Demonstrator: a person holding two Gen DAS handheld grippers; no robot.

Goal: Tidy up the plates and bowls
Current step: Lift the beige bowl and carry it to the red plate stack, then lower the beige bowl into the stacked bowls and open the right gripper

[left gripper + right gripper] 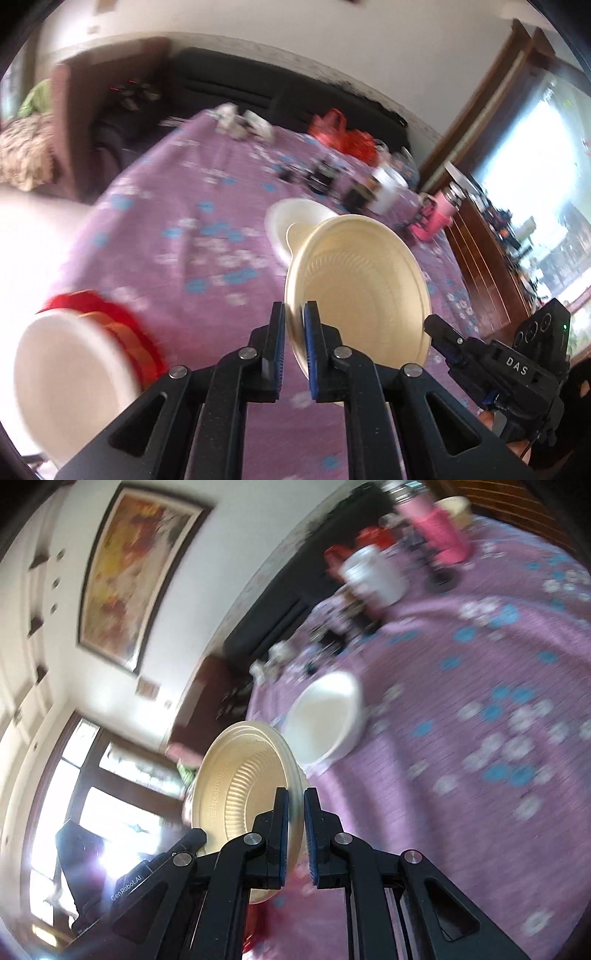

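Note:
My left gripper is shut on the rim of a cream ridged bowl, held tilted above the purple flowered tablecloth. My right gripper is shut on the rim of the cream bowl from the other side; its black body shows in the left wrist view. A white bowl sits on the table beyond, also in the right wrist view. A white plate lies at the near left on red and orange plates.
At the table's far side stand a pink bottle, a white cup, dark small jars and a red bag. A black sofa runs behind the table. A wooden cabinet is at the right.

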